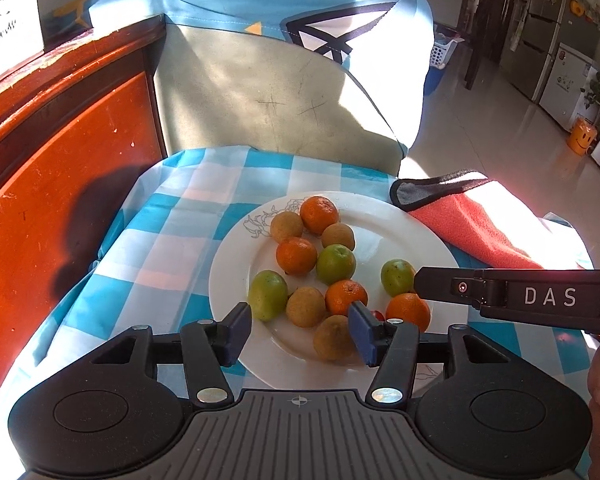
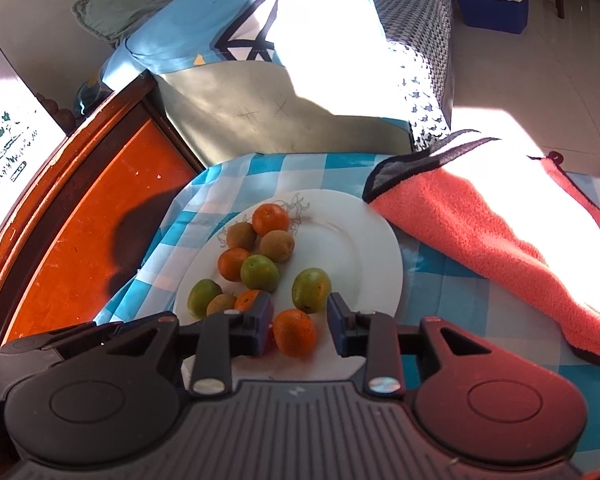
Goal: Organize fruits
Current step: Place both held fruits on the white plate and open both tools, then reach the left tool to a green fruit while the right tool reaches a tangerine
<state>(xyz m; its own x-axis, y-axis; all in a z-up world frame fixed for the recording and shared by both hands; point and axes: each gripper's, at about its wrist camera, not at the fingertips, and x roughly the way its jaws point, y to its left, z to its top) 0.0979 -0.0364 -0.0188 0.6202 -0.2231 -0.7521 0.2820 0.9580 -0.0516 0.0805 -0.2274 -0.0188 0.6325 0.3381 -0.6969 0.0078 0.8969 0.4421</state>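
Observation:
A white plate (image 1: 404, 220) on a blue checked cloth holds several small fruits: orange mandarins (image 1: 319, 213), green ones (image 1: 335, 264) and brown ones (image 1: 305, 306). My left gripper (image 1: 298, 330) is open over the plate's near edge, with a brown fruit (image 1: 332, 338) between its blue pads. In the right wrist view my right gripper (image 2: 300, 322) is open around an orange mandarin (image 2: 295, 332) on the same plate (image 2: 364, 240), not touching it. A small red fruit (image 2: 269, 340) lies beside that mandarin. The right gripper also shows in the left wrist view (image 1: 500, 294).
A coral towel (image 2: 496, 236) with a dark trim lies on the cloth right of the plate. A red-brown wooden board (image 1: 60, 184) stands at the left. A blue cushion (image 1: 260, 8) rises behind the table. Tiled floor lies at the right.

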